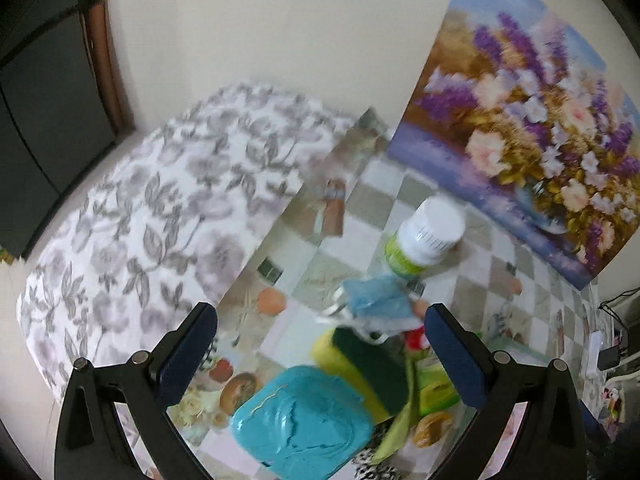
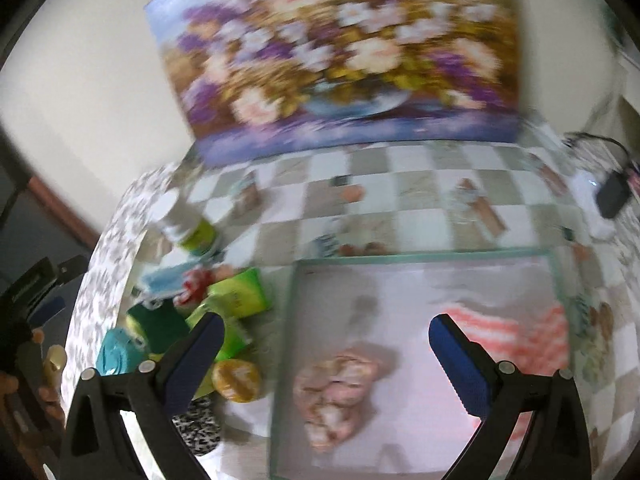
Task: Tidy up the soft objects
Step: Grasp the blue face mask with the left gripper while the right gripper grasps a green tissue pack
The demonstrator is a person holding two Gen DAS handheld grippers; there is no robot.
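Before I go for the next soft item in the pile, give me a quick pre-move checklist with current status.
1. Left gripper open, empty: ok.
2. Right gripper open, empty: ok.
3. Teal cloth within the left gripper's span: ok.
4. Glass tray has bare room beside the pink item and striped cloth: ok.
5. Bottle apart from the teal cloth: ok.
6. Image sharpness: not ok, both views blurred.

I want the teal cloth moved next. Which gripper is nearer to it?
Left. The left gripper hangs open right over the teal cloth; the right gripper hovers open over the glass tray beside the pile.
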